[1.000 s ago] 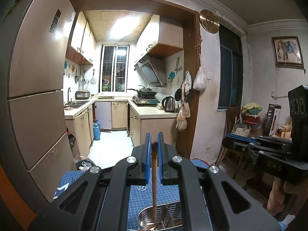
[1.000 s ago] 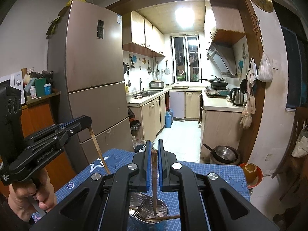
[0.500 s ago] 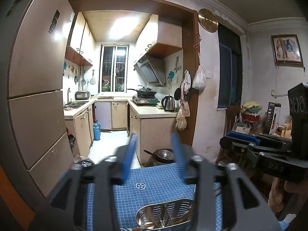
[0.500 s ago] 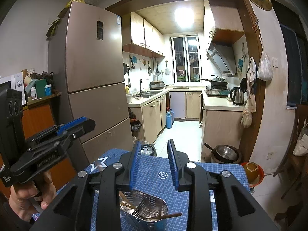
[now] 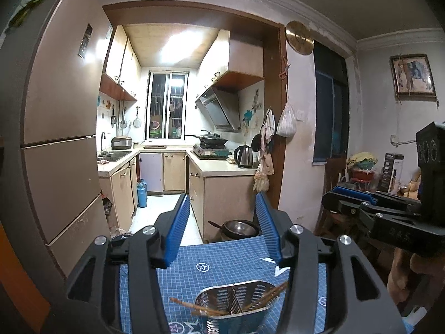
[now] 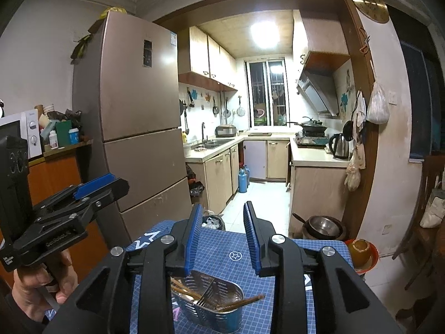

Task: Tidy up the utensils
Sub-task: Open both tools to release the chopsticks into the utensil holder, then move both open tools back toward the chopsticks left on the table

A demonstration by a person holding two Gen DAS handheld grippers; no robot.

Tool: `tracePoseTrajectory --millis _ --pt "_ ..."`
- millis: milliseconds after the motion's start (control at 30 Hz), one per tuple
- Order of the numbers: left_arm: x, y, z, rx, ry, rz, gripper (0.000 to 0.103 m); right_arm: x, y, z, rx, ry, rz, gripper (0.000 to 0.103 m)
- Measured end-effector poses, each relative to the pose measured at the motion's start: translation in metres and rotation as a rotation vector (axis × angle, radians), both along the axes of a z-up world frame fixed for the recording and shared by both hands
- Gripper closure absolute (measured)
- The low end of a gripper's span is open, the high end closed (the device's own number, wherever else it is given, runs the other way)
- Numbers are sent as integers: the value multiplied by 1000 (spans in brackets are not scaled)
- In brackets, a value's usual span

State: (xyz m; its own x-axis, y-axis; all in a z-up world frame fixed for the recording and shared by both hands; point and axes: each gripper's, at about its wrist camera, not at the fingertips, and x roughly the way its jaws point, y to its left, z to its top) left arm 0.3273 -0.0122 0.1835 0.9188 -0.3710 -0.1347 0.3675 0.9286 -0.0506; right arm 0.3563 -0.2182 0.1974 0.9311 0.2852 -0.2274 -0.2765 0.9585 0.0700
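The left gripper [image 5: 222,224] and the right gripper [image 6: 222,232] hung over a perforated metal utensil caddy [image 6: 219,310] on the blue grid mat [image 6: 222,253]. Both sets of jaws were opening, nothing between them. Wooden chopsticks [image 6: 240,303] lay slanted in the caddy's compartments, tips over its rim.

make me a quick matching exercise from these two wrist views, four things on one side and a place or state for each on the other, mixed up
Things:
1. chopsticks
2. left gripper
3. kettle
4. metal bowl

Places or states:
A. on the kitchen counter
B. on the floor past the table's far edge
C. jaws opening, nothing between them
D. leaning in the perforated metal caddy on the blue mat

Pairs: 1-D, 2-C, 3-A, 4-B
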Motion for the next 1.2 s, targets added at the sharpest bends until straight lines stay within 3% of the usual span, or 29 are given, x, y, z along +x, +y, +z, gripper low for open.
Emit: tracePoseTrajectory --millis 333,700,900,1033,1200 --pt "-113 25 -15 0 -75 73 46 -133 8 -18 -2 -150 -13 53" --pt "-214 33 -67 48 -84 89 46 -257 29 -82 -53 -216 -31 46" --pt "-242 31 -107 84 -45 69 46 -299 36 -119 -78 -204 -34 44" --pt "-243 35 -140 89 36 59 46 -312 39 -154 -92 -138 -22 45" --pt "-231 41 -180 121 134 72 46 -307 40 -211 -102 14 -18 61"
